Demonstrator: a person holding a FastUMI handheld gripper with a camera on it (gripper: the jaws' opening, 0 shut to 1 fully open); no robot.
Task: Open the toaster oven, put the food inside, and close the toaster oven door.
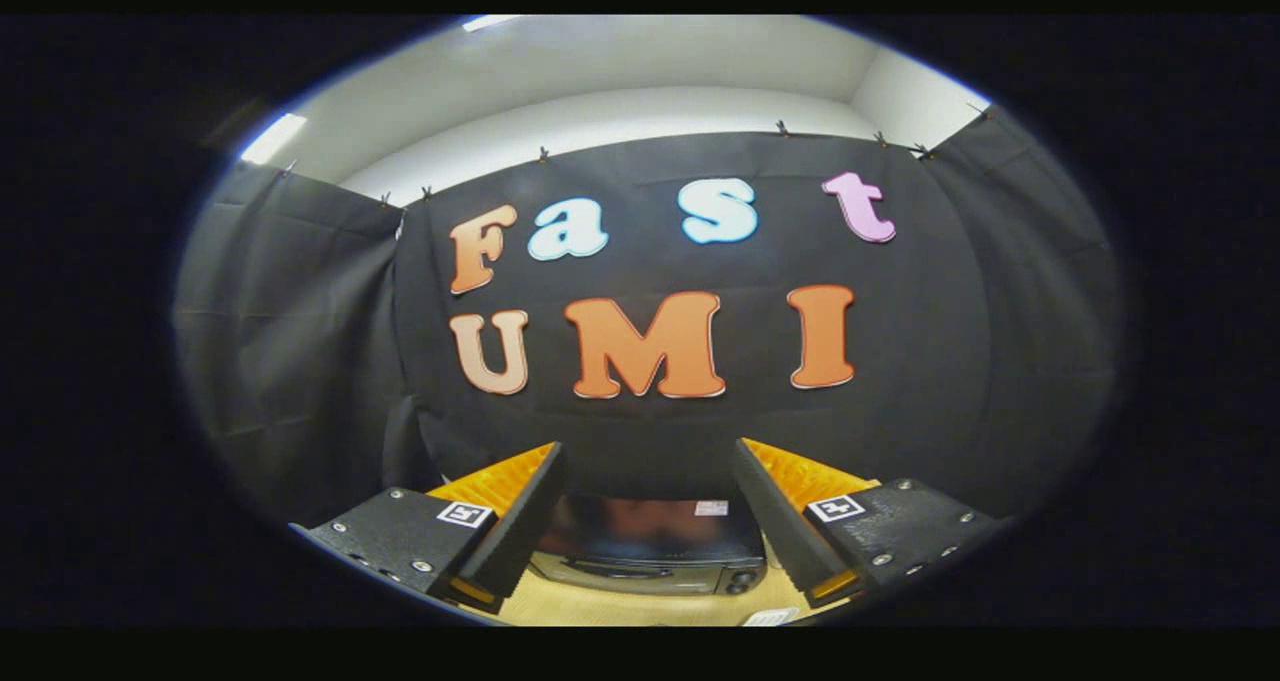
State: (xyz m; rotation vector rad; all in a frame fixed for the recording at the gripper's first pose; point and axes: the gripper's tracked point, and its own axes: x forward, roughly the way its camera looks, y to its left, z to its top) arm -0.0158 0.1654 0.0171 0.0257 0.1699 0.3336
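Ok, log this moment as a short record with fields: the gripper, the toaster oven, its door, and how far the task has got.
gripper: gripper open, fingers spread wide, holding nothing
toaster oven: toaster oven seen between and below the fingers, standing on a light wooden table
door: looks shut, dark glass front facing the gripper
backdrop: black cloth wall beyond the oven
task stage: oven not yet opened; gripper apart from it
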